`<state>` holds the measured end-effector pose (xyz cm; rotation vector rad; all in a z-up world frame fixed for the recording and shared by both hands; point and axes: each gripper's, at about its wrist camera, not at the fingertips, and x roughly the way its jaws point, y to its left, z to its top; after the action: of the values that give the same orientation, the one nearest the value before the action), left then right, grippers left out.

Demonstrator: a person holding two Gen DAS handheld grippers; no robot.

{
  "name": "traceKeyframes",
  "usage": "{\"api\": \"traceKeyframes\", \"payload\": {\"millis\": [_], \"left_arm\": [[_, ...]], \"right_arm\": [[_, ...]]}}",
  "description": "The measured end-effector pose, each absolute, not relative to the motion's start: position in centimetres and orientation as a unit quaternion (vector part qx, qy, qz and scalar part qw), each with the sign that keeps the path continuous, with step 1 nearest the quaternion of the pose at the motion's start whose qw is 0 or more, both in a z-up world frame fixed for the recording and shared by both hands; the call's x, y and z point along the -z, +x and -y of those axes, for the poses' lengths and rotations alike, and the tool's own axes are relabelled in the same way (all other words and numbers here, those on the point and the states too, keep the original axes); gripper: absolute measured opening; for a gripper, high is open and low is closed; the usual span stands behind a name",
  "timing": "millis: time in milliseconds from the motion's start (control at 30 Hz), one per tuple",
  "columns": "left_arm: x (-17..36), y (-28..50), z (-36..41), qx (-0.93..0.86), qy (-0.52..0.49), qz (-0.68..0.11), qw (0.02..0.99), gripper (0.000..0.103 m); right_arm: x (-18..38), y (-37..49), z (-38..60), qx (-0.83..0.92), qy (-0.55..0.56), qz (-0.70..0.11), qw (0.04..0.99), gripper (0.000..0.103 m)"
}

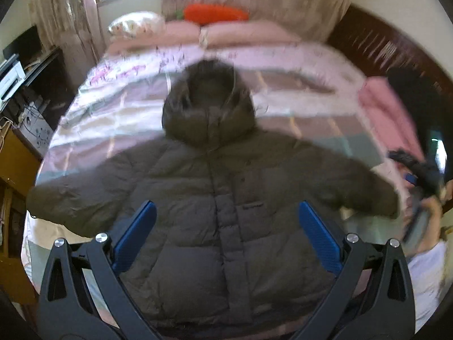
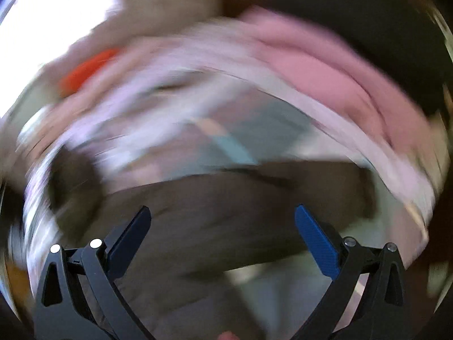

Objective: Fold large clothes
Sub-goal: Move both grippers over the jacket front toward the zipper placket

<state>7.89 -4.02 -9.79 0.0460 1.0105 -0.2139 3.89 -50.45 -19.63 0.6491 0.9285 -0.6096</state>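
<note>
Our left tool hangs wide open and empty over the chest of the dark puffer jacket, which lies face up on the bed, hood away from us and sleeves spread to either side. Our right tool, also wide open, seems nearest the right sleeve, though blur leaves that uncertain.

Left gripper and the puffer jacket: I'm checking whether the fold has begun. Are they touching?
Cannot tell. In the left wrist view, the open left gripper overlaps the puffer jacket, and neither contact nor gap shows plainly.
</note>
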Motion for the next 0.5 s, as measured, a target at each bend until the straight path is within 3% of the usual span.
{"api": "traceKeyframes", "payload": {"millis": [33, 100, 200, 400, 467, 500], "left_arm": [[11.1, 8.3, 4.4, 0.105, 0.019, -0.491, 0.864, 0.101], [15.2, 9.5, 5.1, 0.098, 0.034, -0.51, 0.854, 0.101], [19.6, 11.6, 5.5, 0.087, 0.037, -0.556, 0.826, 0.101], [19.4, 12.0, 7.5, 0.128, 0.026, -0.539, 0.832, 0.101], [19.4, 12.0, 8.4, 0.129, 0.043, -0.534, 0.834, 0.101], [19.5, 12.1, 8.5, 0.126, 0.049, -0.535, 0.834, 0.101]], "right_arm": [[21.7, 2.8, 53.6, 0.293, 0.354, -0.441, 0.771, 0.094], [26.3, -0.8, 59.9, 0.296, 0.485, -0.434, 0.699, 0.093], [31.2, -5.0, 64.9, 0.324, 0.56, -0.418, 0.637, 0.093], [38.6, -6.6, 67.0, 0.274, 0.683, -0.378, 0.561, 0.091], [38.6, -6.6, 67.3, 0.285, 0.684, -0.366, 0.563, 0.049], [37.6, -6.4, 67.2, 0.281, 0.684, -0.344, 0.579, 0.023]]}}
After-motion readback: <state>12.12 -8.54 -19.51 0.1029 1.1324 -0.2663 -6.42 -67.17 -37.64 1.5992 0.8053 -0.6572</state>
